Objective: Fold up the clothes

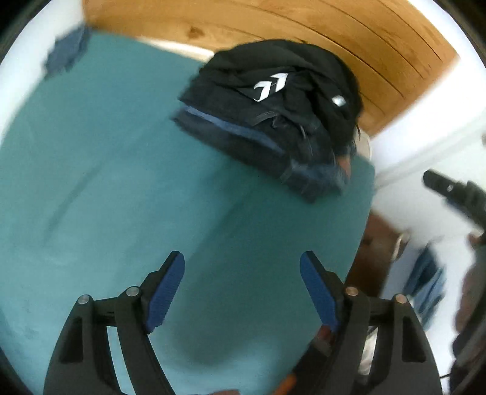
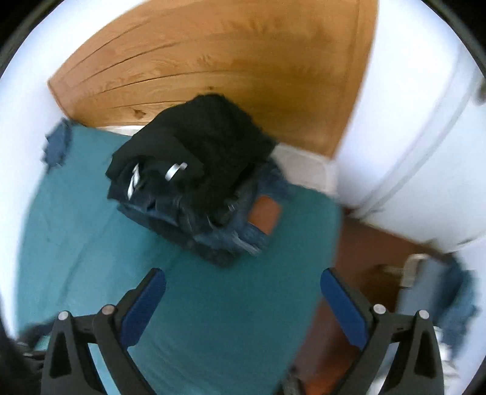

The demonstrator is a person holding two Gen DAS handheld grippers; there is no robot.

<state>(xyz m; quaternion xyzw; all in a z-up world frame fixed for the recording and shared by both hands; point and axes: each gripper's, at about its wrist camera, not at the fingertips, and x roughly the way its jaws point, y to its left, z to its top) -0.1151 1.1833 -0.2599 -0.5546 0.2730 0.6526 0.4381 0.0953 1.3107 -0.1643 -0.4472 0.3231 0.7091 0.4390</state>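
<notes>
A stack of folded clothes (image 1: 273, 121) lies at the far corner of a teal bed sheet (image 1: 106, 182): a black garment with white marks on top, dark blue denim under it. My left gripper (image 1: 242, 267) hangs above the bare sheet in front of the stack, jaws open, nothing between them. In the right wrist view the same stack (image 2: 197, 176) sits on the sheet (image 2: 76, 228), with a tan patch showing on the denim. My right gripper (image 2: 243, 282) stands wide open over the sheet near its right edge, holding nothing. Both views are blurred.
A wooden headboard (image 1: 273, 27) rises behind the stack. A small blue cloth (image 1: 66, 51) lies at the far left corner of the sheet. White walls and a white cupboard (image 2: 410, 136) stand to the right, with brown floor (image 2: 364, 252) and blue fabric (image 2: 455, 303) below.
</notes>
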